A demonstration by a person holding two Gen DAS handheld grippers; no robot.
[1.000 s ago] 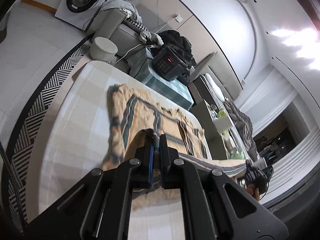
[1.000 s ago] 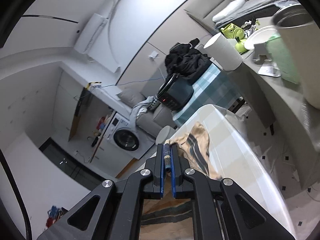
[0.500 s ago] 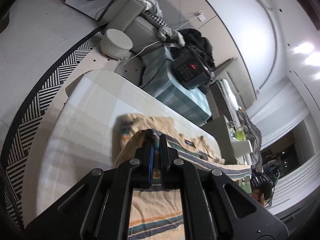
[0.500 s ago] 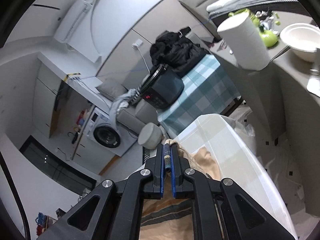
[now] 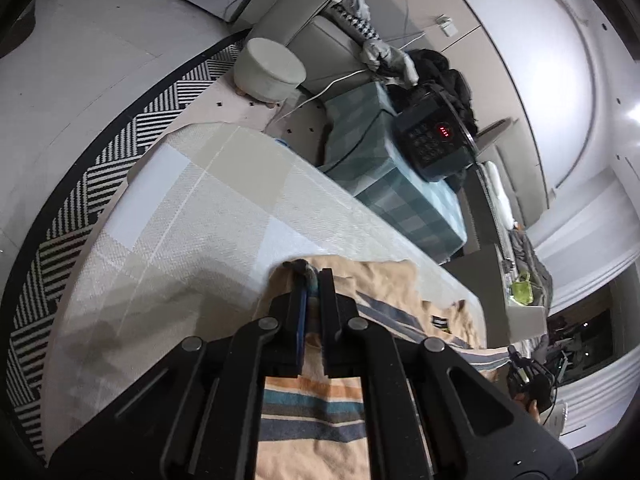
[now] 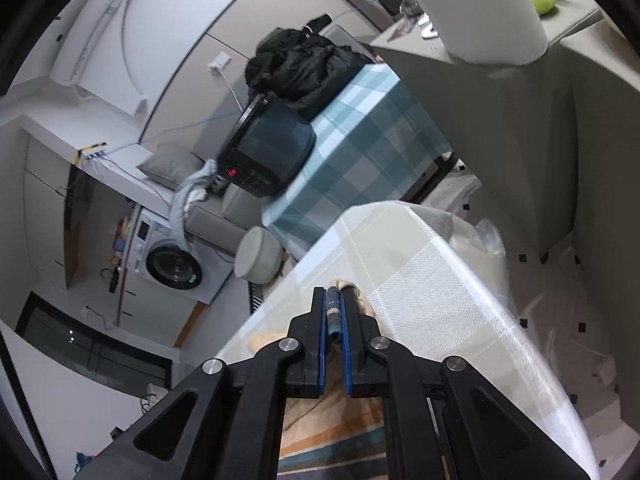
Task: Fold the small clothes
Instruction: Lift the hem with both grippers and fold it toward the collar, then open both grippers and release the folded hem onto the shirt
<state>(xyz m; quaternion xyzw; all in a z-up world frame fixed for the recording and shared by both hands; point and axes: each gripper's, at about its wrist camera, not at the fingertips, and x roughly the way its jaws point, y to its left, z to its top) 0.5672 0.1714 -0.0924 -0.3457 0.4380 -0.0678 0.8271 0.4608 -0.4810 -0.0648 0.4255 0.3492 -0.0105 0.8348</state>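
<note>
Your left tool (image 5: pixel 313 280) pinches the striped garment (image 5: pixel 316 408) by its edge, and your right tool (image 6: pixel 334 300), jaws easing apart, has cloth between them. It lies limp and light on the tabletop (image 5: pixel 192 216); grip hems and corners.

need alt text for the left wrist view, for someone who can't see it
The left gripper has its jaws shut on the folded edge of a tan striped garment that lies on a pale checked tablecloth. Behind the table stand a teal checked box with a black cooker on it, and a round grey stool.
</note>
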